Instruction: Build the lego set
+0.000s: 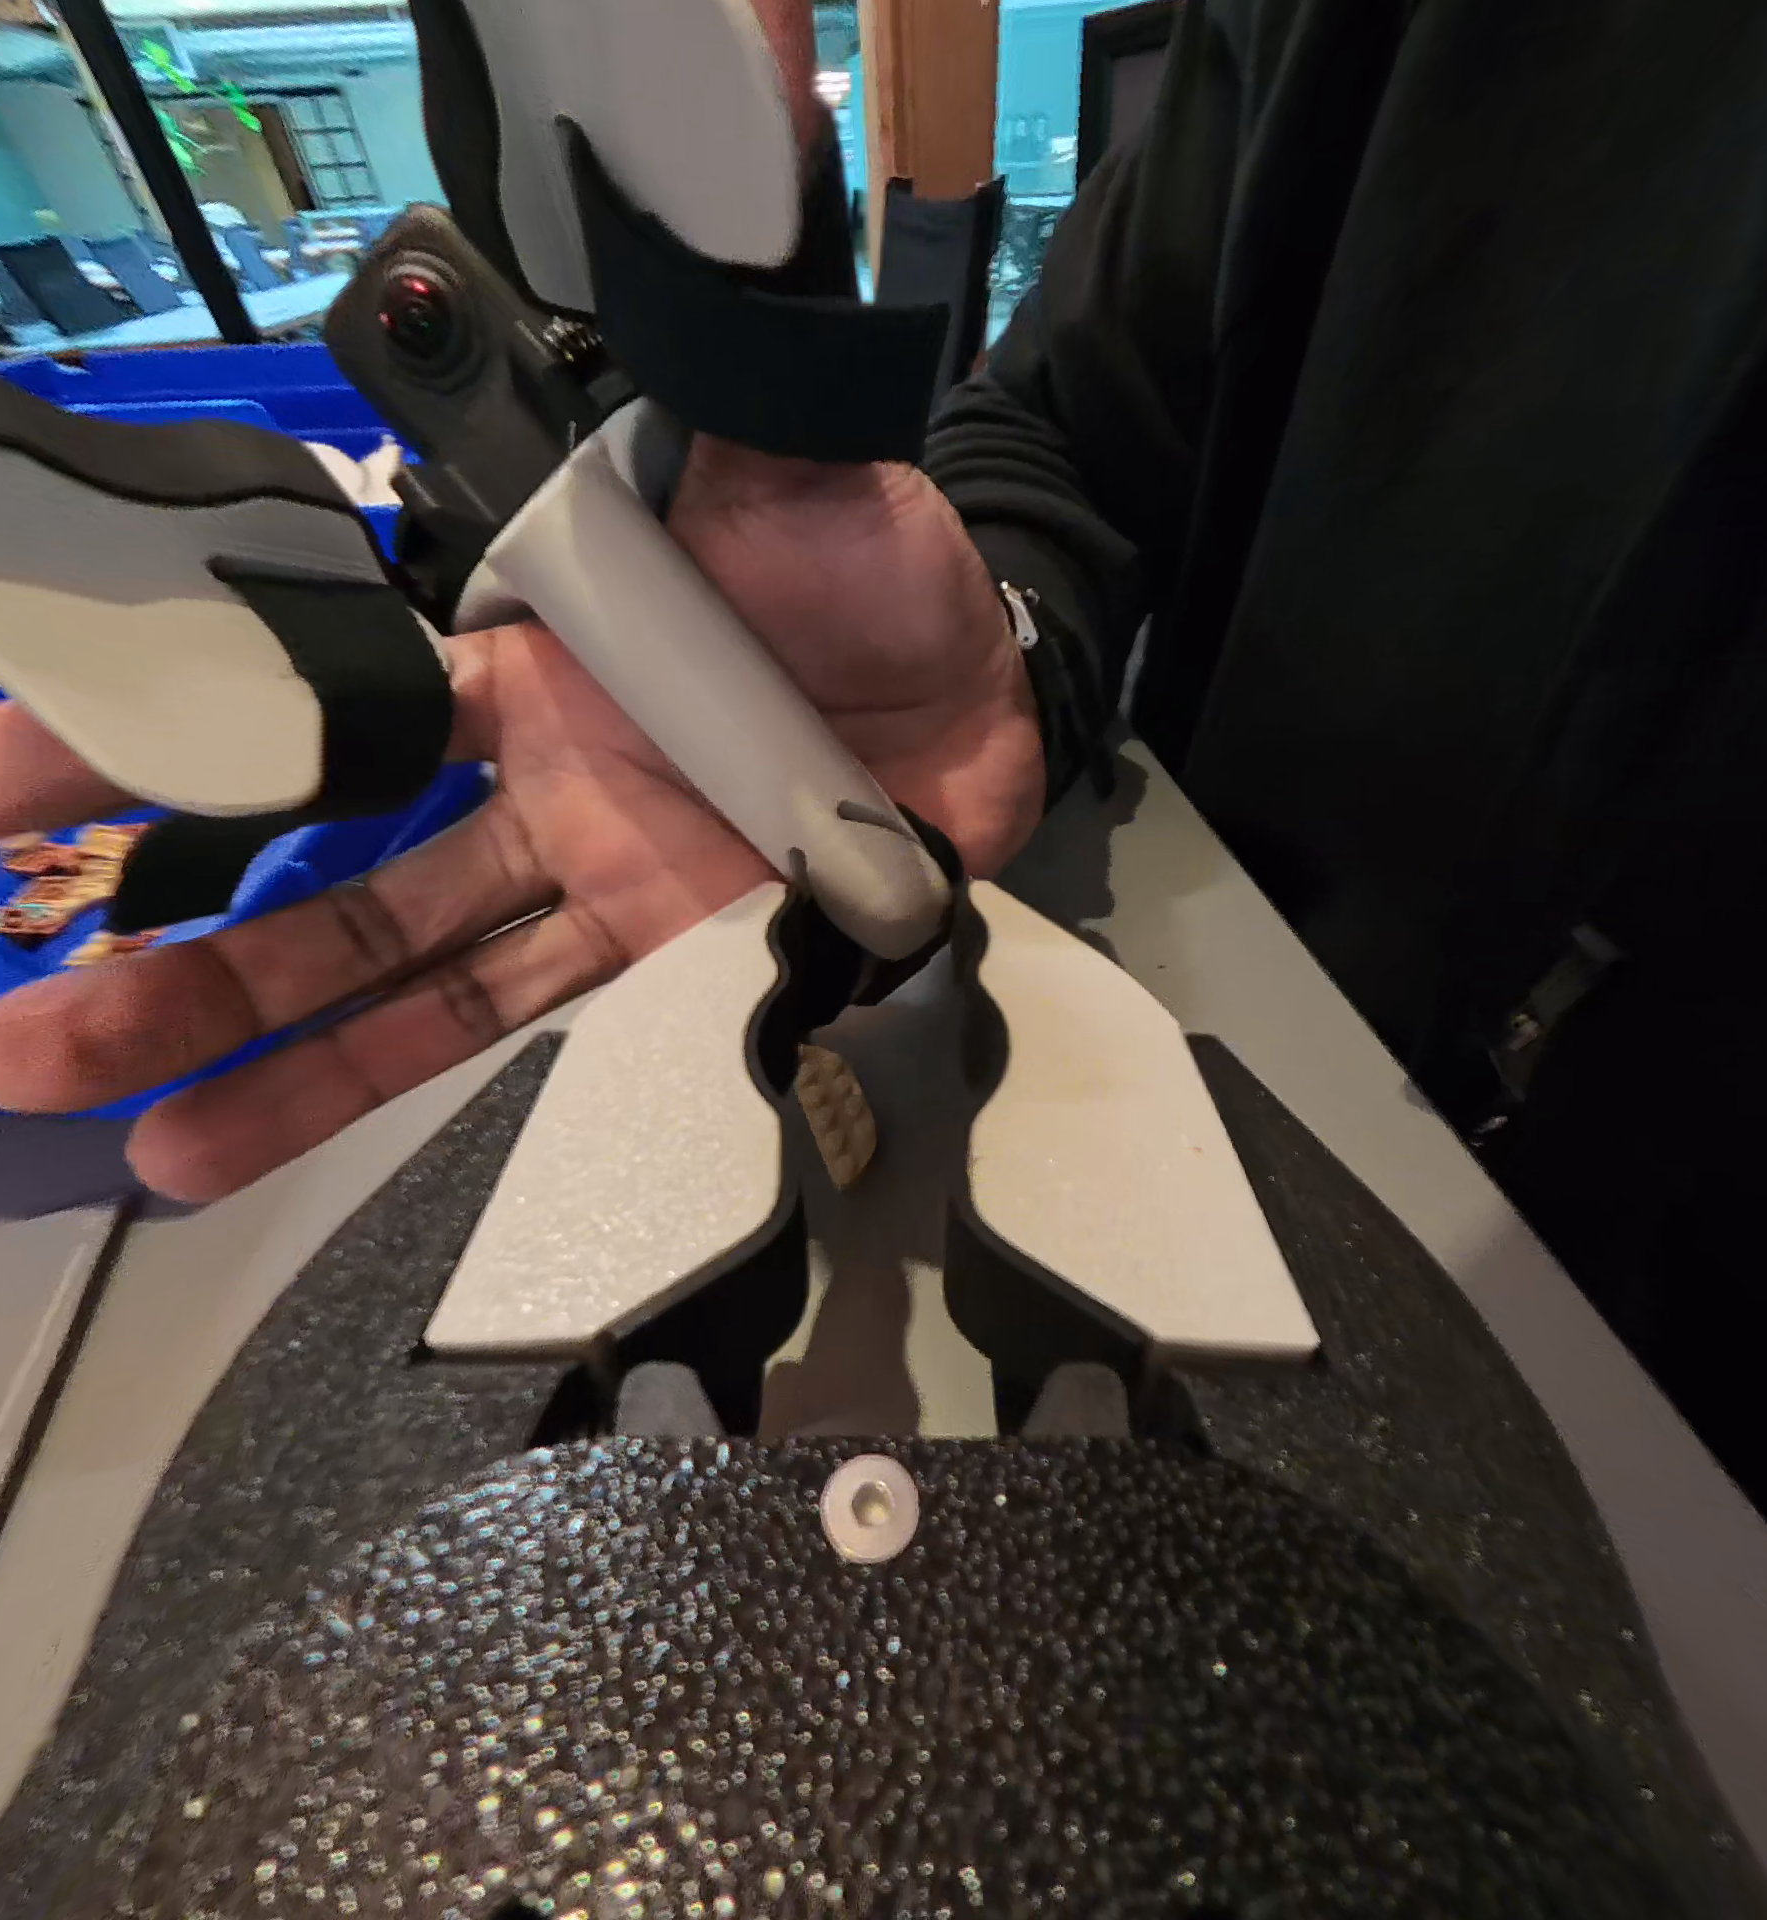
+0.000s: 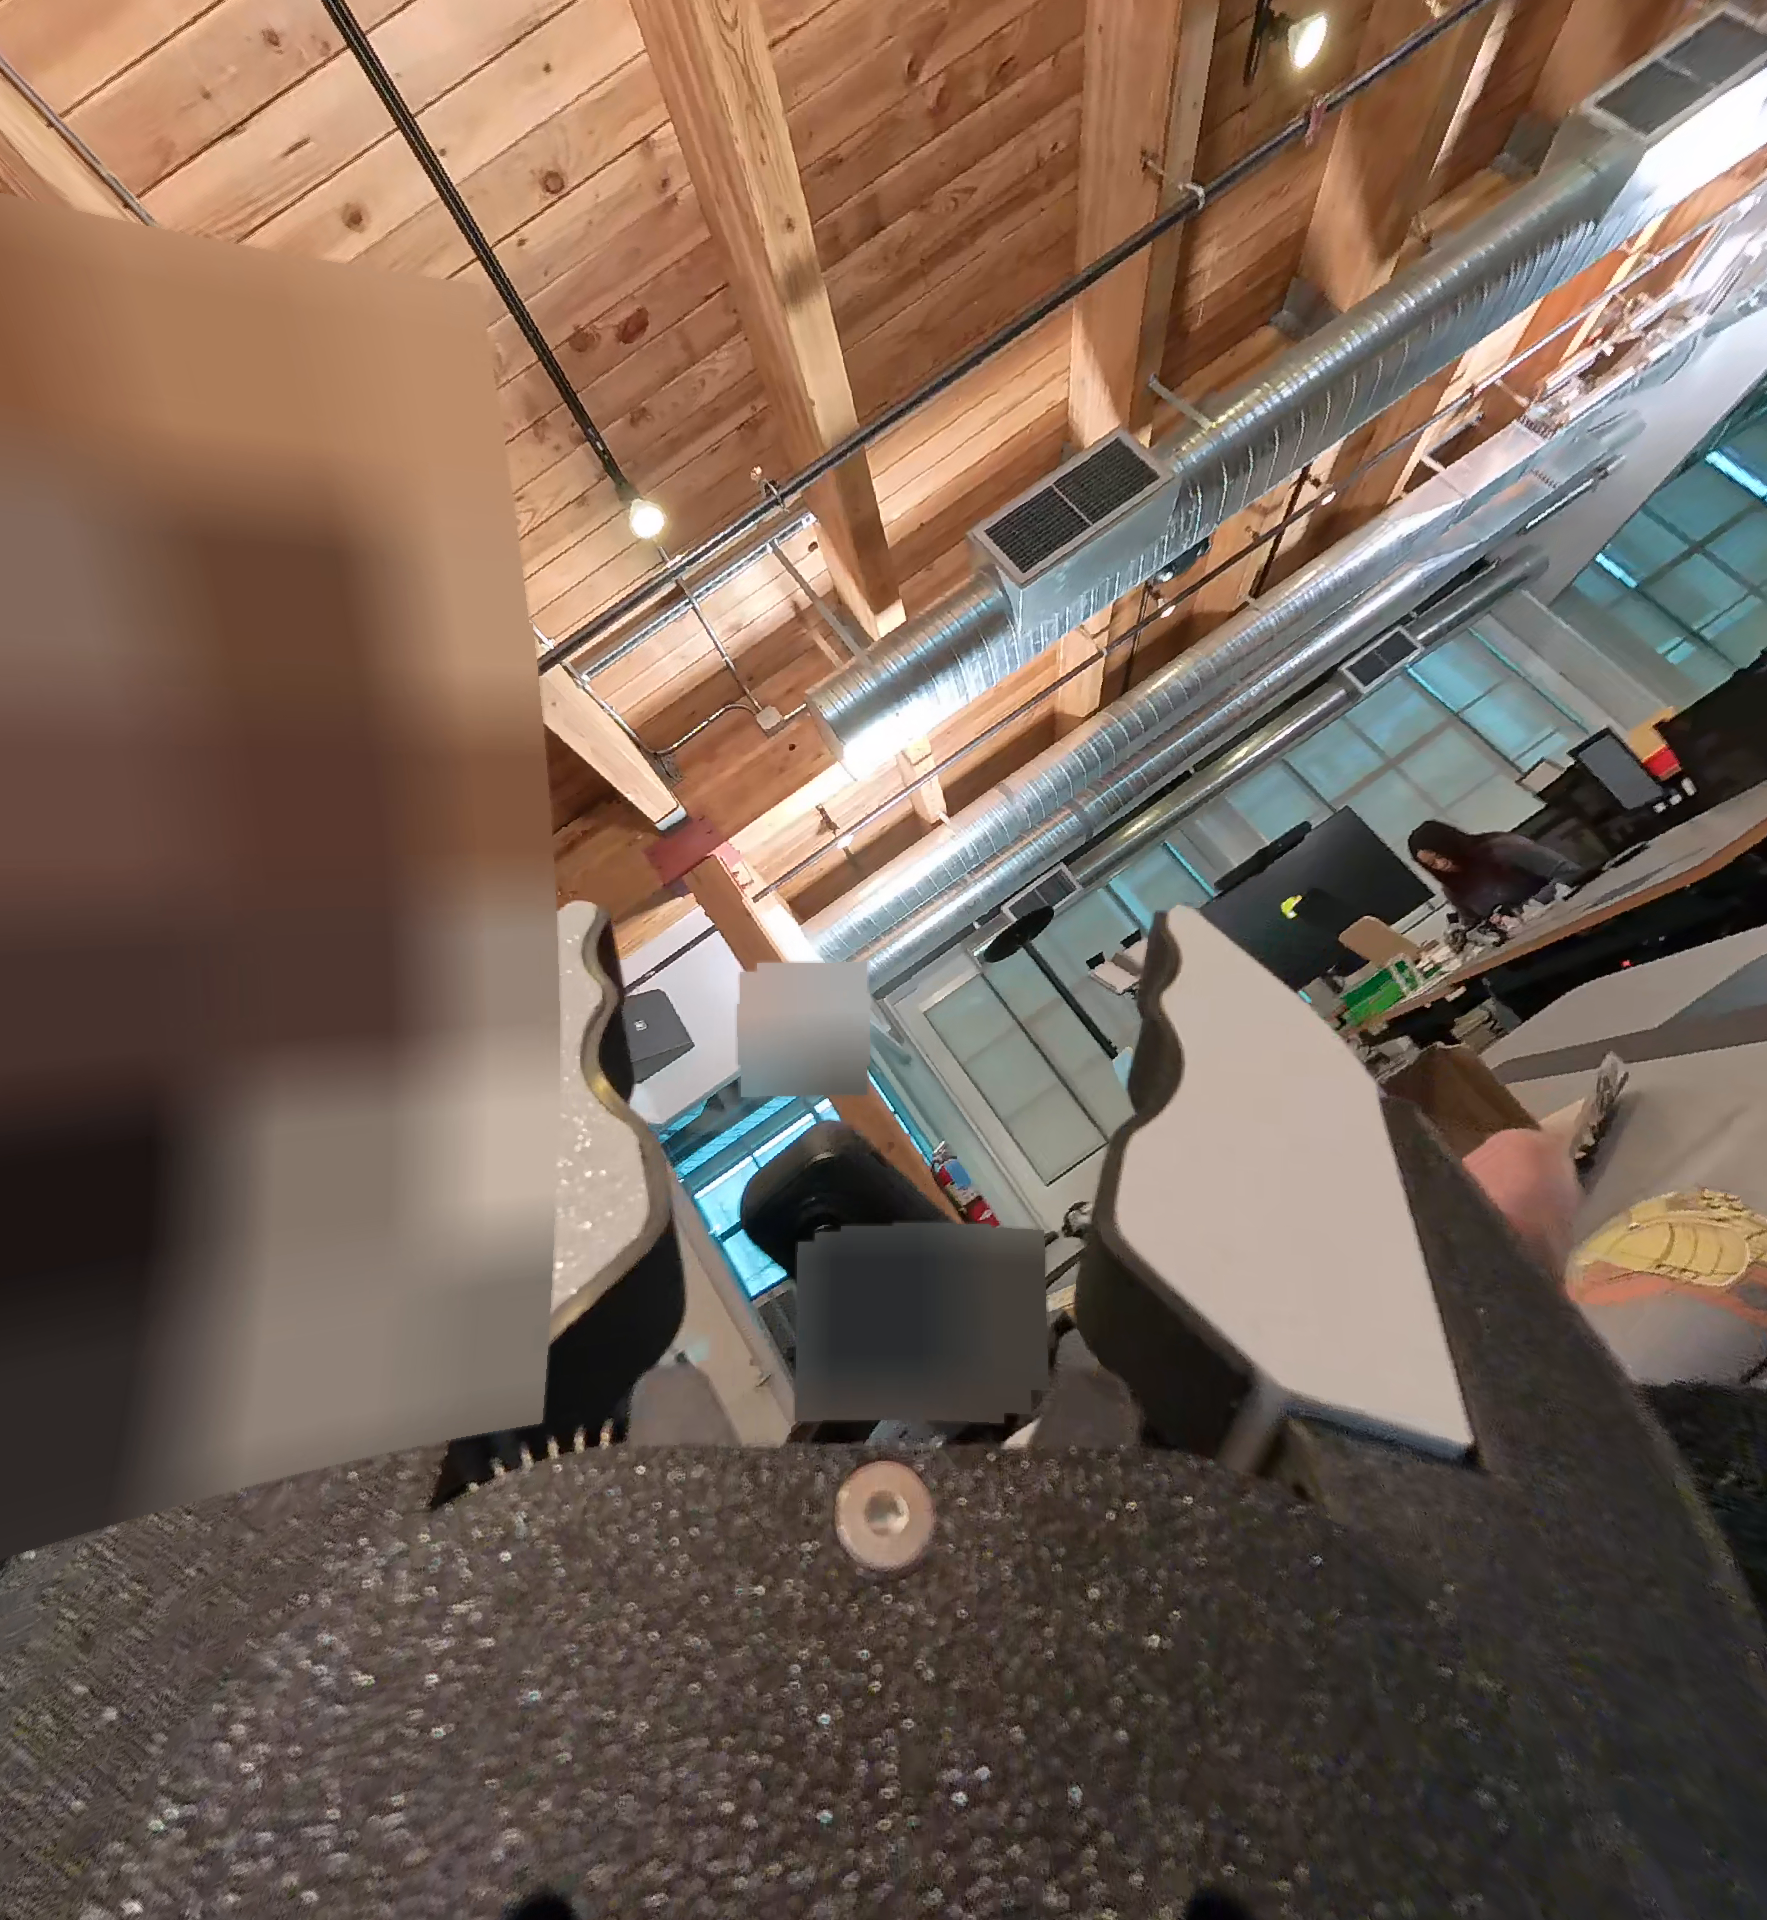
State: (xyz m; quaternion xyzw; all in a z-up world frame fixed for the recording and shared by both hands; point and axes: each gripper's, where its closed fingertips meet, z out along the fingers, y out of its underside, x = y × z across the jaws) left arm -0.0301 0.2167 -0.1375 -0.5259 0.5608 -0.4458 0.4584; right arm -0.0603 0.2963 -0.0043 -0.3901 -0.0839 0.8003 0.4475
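Note:
In the left wrist view, my left gripper (image 1: 874, 914) hangs over the grey table (image 1: 1274, 997) with its jaws a little apart. A small tan studded Lego piece (image 1: 837, 1122) stands tilted in the gap against the left pad; the right pad is clear of it. A bare hand holds the right gripper's grey handle (image 1: 692, 675), whose end sits at my left fingertips. In the right wrist view, my right gripper (image 2: 879, 1039) is wide open and empty and points up at the ceiling. A yellow and orange Lego build (image 2: 1689, 1268) lies on the table at the right.
A blue bin (image 1: 183, 405) with several loose coloured pieces (image 1: 58, 883) stands at the left. A person in black clothing (image 1: 1481, 520) stands close along the table's right edge. A person works at a far desk (image 2: 1481, 873). Wooden beams and metal ducts run overhead. My right fingertips sit around 15 centimetres from my left ones.

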